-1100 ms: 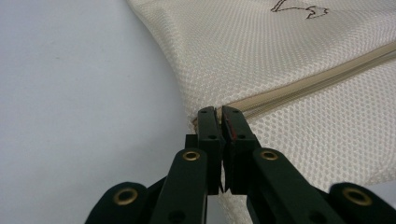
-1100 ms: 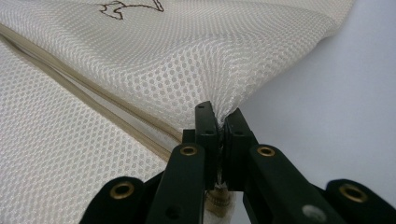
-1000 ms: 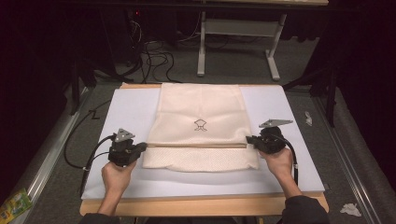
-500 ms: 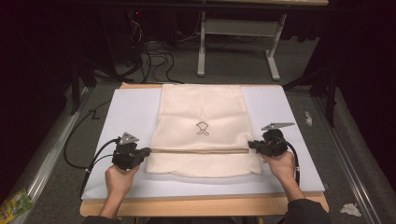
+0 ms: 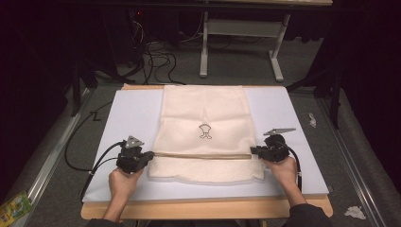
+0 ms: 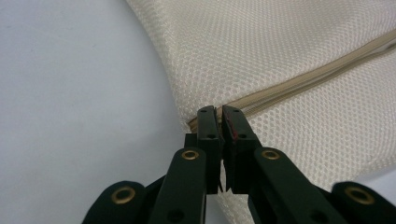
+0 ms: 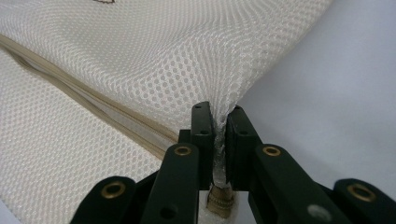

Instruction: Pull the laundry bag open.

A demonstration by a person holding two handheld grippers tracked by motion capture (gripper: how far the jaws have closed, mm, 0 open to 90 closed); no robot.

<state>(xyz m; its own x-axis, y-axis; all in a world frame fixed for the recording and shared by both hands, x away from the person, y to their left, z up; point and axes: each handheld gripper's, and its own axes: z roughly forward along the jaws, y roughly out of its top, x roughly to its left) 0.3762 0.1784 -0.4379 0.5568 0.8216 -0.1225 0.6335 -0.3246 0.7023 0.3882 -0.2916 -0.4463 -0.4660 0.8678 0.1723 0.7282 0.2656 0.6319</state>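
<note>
The mesh bag (image 5: 204, 132) lies flat on the white counter (image 5: 132, 113), in the centre of the high view, its printed emblem (image 5: 204, 131) facing up. A tan zipper band (image 5: 203, 155) runs across the lower part of the bag, and the portion below it is folded over toward the bottom of the frame.

The left gripper (image 5: 147, 156) is pinched together on the left end of the zipper band; in the left gripper view (image 6: 219, 114) its jaws meet on the bag's edge. The right gripper (image 5: 254, 151) has mesh clamped between its jaws at the right edge, as seen in the right gripper view (image 7: 219, 116); its jaws have just been opening slightly, with fabric between them.

The step in hand is judged to be laying the fold down and letting go. For a clean result:

1. Both ends should be lowered level, so that the band stays straight.
2. The fabric should be kept lightly taut between the two grippers until it rests on the counter.
3. Both sides should be released together, then the grippers drawn outward and not upward, to avoid lifting the mesh.

Compared with the earlier high view, both grippers and the fold line sit lower in the frame, nearer the counter's front edge, and the bag lies flatter.
</note>
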